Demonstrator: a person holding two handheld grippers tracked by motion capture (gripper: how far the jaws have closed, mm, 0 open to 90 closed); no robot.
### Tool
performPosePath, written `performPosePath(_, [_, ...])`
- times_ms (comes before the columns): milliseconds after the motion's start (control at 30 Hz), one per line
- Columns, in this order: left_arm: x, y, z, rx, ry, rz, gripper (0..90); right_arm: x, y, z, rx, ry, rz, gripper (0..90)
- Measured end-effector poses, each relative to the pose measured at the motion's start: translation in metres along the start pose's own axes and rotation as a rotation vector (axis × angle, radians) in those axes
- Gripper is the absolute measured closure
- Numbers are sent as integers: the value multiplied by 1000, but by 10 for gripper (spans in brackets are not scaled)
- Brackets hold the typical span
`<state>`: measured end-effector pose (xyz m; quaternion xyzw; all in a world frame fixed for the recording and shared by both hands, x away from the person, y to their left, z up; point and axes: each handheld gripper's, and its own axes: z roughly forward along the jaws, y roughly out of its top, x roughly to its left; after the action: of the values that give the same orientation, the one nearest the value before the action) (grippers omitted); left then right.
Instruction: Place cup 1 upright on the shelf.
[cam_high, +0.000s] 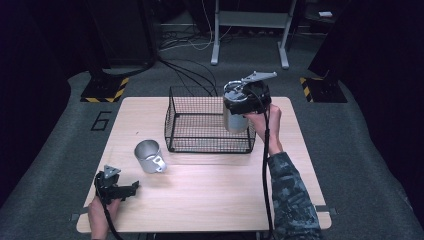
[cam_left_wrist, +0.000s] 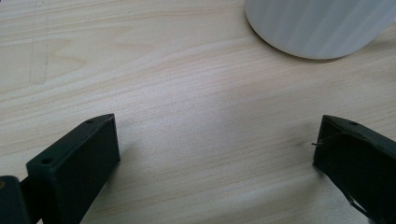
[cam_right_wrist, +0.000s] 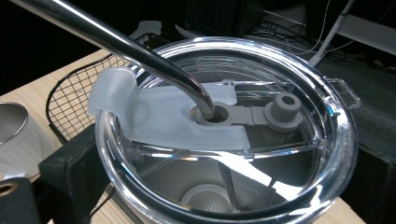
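1. Presently, my right gripper (cam_high: 243, 102) has its fingers clenched around the upper part of a steel tumbler (cam_high: 235, 120), one finger on each side just under the rim, as the right gripper view shows.
2. The tumbler is held upright above the near right corner of the wire basket (cam_high: 200, 125), over the basket's front wall; I cannot tell whether its base touches the wire.
3. A clear lid (cam_right_wrist: 224, 135) sits on the tumbler, and a metal straw (cam_right_wrist: 140, 51) passes through the hole at the lid's middle and leans away toward the upper left of the right gripper view.
4. My left gripper (cam_high: 131, 189) rests low over the near left part of the surface (cam_high: 210, 195), its fingers released and spread wide with only bare wood between them.
5. A second steel cup (cam_high: 148, 156), without a lid, lies tilted on the surface near the basket's front left corner, just beyond my left gripper and not touching it.
6. The basket stands at the middle of the far half of the surface.
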<state>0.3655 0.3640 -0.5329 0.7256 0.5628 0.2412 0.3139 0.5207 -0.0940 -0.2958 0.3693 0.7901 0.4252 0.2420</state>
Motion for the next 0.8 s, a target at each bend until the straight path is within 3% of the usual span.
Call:
performPosePath(367, [0, 0, 0, 0, 2, 5, 1, -2, 1, 17, 1, -28, -13, 33])
performPosePath(800, [0, 0, 0, 1, 1, -2, 2, -11, -7, 38, 9, -36, 30, 33])
